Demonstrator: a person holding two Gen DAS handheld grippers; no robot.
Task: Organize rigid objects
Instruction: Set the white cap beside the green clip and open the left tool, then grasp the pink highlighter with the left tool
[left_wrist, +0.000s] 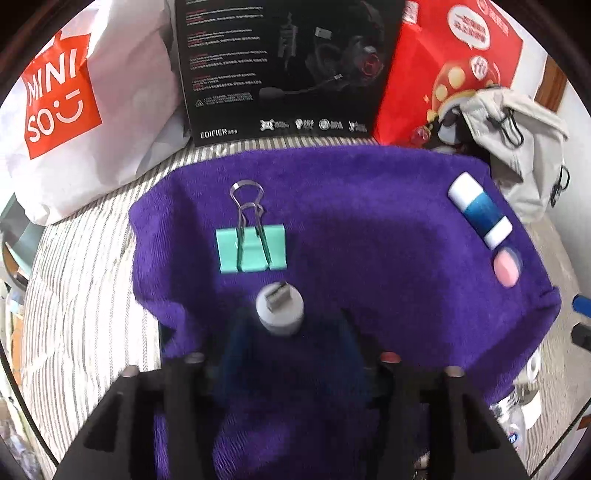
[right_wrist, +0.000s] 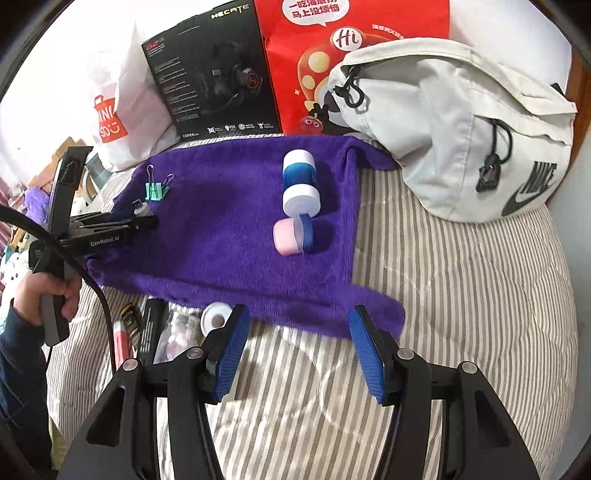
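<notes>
Left gripper (left_wrist: 282, 332) jaws pinch a small USB adapter (left_wrist: 279, 308) above the purple towel (left_wrist: 369, 229); a shallow grip could let it drop onto the green binder clip (left_wrist: 253, 248). Right gripper (right_wrist: 295, 347) jaws gape wide, empty.

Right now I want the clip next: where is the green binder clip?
The green binder clip lies on the purple towel's left part, just beyond the USB adapter.

You can read MINISO on the white bag (left_wrist: 74, 122), EDIFIER and HECATE on the black box (right_wrist: 214, 74), NIKE on the grey bag (right_wrist: 480, 140), and GenRobot.AI on the left gripper (right_wrist: 142, 222).
</notes>
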